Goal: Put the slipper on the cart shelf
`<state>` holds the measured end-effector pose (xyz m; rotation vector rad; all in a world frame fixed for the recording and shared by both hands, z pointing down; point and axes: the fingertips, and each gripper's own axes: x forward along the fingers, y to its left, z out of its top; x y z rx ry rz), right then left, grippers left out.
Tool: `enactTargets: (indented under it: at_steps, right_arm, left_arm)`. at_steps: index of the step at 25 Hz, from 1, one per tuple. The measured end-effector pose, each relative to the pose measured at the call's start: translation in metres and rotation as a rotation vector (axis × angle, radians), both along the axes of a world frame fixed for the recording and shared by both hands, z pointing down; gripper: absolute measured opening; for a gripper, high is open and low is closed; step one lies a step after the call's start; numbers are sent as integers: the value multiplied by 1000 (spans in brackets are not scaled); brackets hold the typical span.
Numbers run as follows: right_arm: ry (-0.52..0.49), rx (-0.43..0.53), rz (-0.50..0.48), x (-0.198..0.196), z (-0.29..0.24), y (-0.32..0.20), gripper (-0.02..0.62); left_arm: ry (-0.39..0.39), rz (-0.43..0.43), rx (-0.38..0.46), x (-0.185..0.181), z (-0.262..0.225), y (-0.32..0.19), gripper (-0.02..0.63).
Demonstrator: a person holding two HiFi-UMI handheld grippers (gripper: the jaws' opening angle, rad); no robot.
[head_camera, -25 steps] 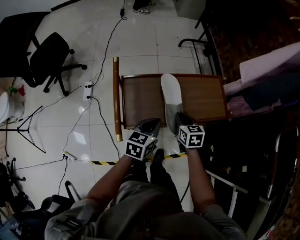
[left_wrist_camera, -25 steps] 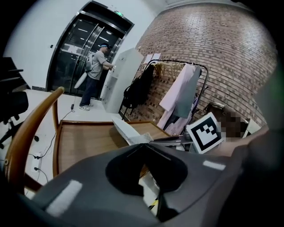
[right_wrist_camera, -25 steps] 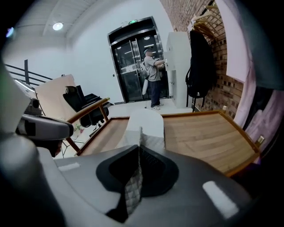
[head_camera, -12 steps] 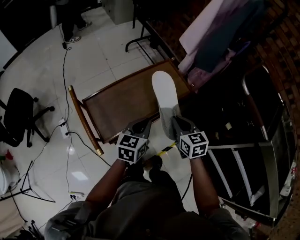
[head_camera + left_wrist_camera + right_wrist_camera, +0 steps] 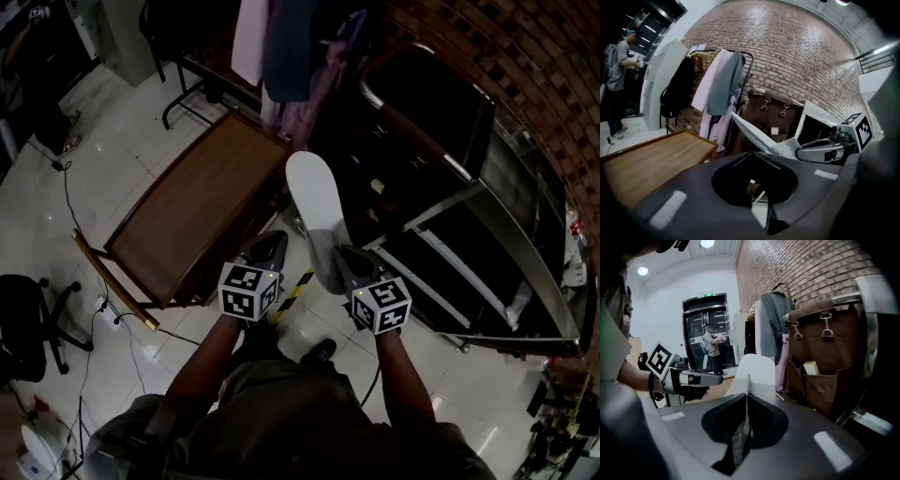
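A white slipper point(image 5: 314, 211) with a grey heel hangs in the air, toe pointing away from me. My right gripper point(image 5: 339, 261) is shut on its heel end. In the right gripper view the quilted slipper fabric point(image 5: 757, 369) is pinched between the jaws of that gripper point(image 5: 746, 408). My left gripper point(image 5: 265, 251) floats just left of the slipper, shut and holding nothing. The slipper is above the floor between the wooden table point(image 5: 187, 216) and the black metal cart point(image 5: 487, 211), whose open shelves lie to the right. In the left gripper view the slipper point(image 5: 754, 133) rises at right.
A clothes rack with hanging garments point(image 5: 291, 47) stands beyond the table. A brown bag point(image 5: 820, 357) hangs at the cart's end. Yellow-black tape point(image 5: 292, 284) marks the floor under the grippers. An office chair point(image 5: 23, 323) and cables lie at left. A brick wall runs behind the cart.
Both grippers and the slipper have swung right, from above the wooden table to the gap beside the cart. The cart has come fully into view.
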<state>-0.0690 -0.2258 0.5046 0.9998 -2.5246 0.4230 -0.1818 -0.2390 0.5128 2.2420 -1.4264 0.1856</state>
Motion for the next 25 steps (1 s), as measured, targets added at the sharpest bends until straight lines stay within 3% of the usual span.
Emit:
enactTargets:
  at_steps: [13,19,25]
  right_arm:
    - [-32,60,217,243,-14,99,8]
    - [-31,43,415,360,-3,133,6]
    - [-49,31,633,451,7,142,8]
  left_arm:
    - [-34,250,10,251,-2,66,8]
    - [-37,390,21,356,-11,89,8]
    - [-50,556,10,436,-9,105,8]
